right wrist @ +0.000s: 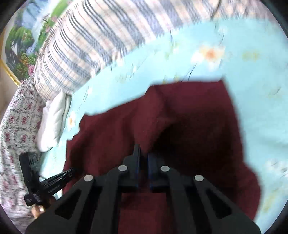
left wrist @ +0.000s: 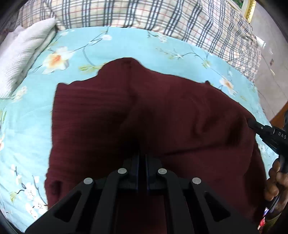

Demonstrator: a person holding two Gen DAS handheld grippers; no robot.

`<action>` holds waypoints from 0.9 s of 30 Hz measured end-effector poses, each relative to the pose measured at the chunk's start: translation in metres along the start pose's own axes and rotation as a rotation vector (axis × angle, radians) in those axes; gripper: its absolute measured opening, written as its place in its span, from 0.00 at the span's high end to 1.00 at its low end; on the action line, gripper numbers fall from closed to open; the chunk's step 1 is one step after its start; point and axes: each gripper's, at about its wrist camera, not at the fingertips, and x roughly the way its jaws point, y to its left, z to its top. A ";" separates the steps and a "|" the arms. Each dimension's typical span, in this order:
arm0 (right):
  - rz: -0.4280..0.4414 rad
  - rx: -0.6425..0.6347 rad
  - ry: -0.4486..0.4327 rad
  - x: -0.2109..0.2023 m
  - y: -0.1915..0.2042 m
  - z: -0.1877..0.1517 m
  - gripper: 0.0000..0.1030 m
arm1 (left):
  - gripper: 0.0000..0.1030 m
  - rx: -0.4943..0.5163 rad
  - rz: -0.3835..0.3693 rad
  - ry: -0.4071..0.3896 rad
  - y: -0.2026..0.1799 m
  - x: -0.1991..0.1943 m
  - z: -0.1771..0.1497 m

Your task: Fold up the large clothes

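Observation:
A dark red knit garment [left wrist: 162, 111] lies spread and rumpled on a light blue floral bedsheet [left wrist: 126, 45]. My left gripper [left wrist: 143, 155] is shut on the garment near its near edge, and folds of cloth run up to its tips. In the right wrist view the left gripper [right wrist: 71, 171] meets the garment's [right wrist: 189, 117] left edge. My right gripper [right wrist: 144, 154] is shut on a bunch of the red cloth, which shows between its pads. In the left wrist view the right gripper [left wrist: 251, 122] sits at the garment's right edge.
A plaid quilt [left wrist: 144, 14] is heaped along the far side of the bed. White folded bedding [left wrist: 23, 54] lies at the far left. A gold-framed landscape picture [right wrist: 19, 45] hangs behind. A person's floral sleeve [right wrist: 16, 126] and hand [left wrist: 273, 180] hold the grippers.

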 end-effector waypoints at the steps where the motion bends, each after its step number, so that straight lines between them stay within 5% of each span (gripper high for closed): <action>1: -0.012 0.008 0.001 -0.001 -0.005 0.000 0.93 | 0.96 0.000 0.000 0.001 0.001 0.002 -0.002; 5: -0.052 0.041 0.162 0.029 -0.023 -0.011 0.89 | 0.88 -0.002 0.014 -0.015 0.001 0.000 -0.002; 9: -0.011 0.074 0.144 0.009 -0.027 -0.015 0.77 | 0.77 -0.029 0.012 -0.041 0.005 -0.026 -0.007; 11: 0.020 0.048 0.114 -0.012 -0.020 -0.019 0.58 | 0.70 -0.041 0.019 -0.057 0.008 -0.041 -0.014; 13: 0.045 0.027 0.080 -0.036 -0.020 -0.026 0.51 | 0.58 -0.067 0.027 -0.069 0.017 -0.058 -0.029; 15: 0.050 0.021 0.059 -0.056 -0.024 -0.033 0.50 | 0.46 -0.080 0.044 -0.075 0.022 -0.070 -0.042; 21: -0.001 0.026 0.077 -0.100 -0.057 -0.067 0.50 | 0.34 -0.090 0.047 -0.024 0.059 -0.107 -0.106; 25: -0.032 0.068 0.108 -0.112 -0.086 -0.087 0.50 | 0.32 -0.123 -0.048 0.047 0.076 -0.111 -0.142; 27: 0.034 0.113 0.145 -0.108 -0.097 -0.097 0.50 | 0.30 -0.143 -0.123 0.078 0.080 -0.109 -0.157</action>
